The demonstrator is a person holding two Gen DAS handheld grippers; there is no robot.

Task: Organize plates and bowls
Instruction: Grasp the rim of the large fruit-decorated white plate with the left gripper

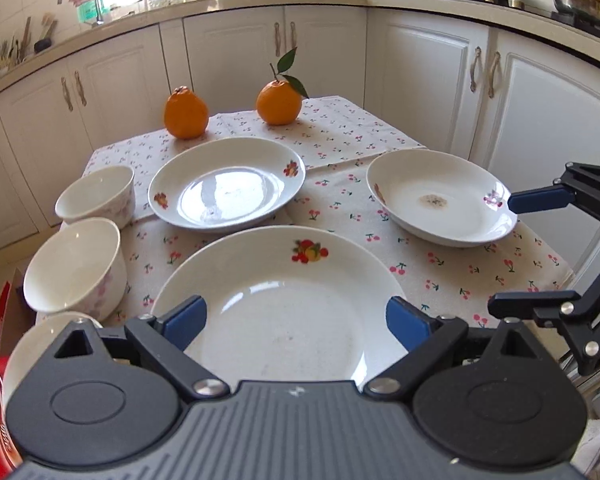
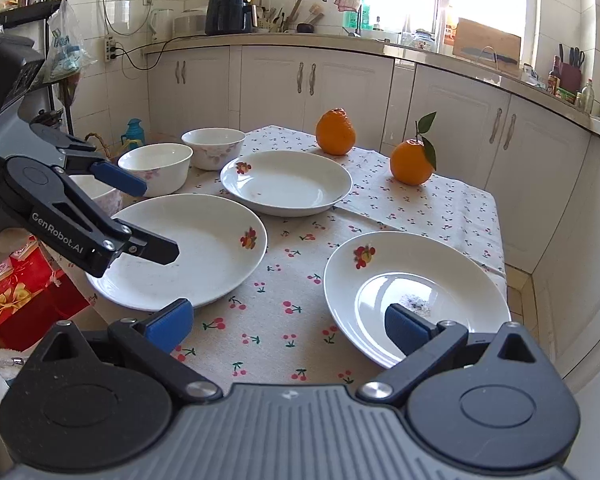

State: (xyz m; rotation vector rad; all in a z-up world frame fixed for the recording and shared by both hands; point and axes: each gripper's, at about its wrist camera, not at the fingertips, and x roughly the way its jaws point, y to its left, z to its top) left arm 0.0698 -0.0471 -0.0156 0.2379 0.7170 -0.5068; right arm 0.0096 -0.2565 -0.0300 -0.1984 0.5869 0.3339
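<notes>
both my grippers are over the small table with the cherry-print cloth (image 1: 380, 200).

left gripper (image 1: 296, 320): jaws spread wide, nothing between the blue pads. it hangs over the near white ceramic plate with a fruit decal (image 1: 284, 300); in the right wrist view the same gripper (image 2: 156, 220) sits above that plate's (image 2: 204, 256) left edge. i can't tell whether the lower finger touches the plate.

right gripper (image 2: 288, 326): jaws also spread, nothing pinched. its right pad (image 2: 404, 328) is over the near rim of the white plate with a brownish stain in its middle (image 2: 416, 292); its left pad (image 2: 168, 326) is over the cloth. contact with the rim is unclear. from the left wrist view this gripper (image 1: 508, 248) sits at the right edge of the stained plate (image 1: 440, 198), upper blue finger just beside its rim.

where the dishes are:
- third white plate with fruit decals (image 1: 226, 184), far centre of the table, apart from the other two.
- two white ceramic bowls with faint pink flowers (image 1: 98, 196) (image 1: 76, 268) on the left side, side by side. a third white bowl (image 1: 40, 340) is partly hidden behind the left gripper's body.
- nothing stacked; all plates lie flat and separate.

two oranges (image 1: 186, 112) (image 1: 279, 102) stand at the far end, the right one with a stem and leaves.
</notes>
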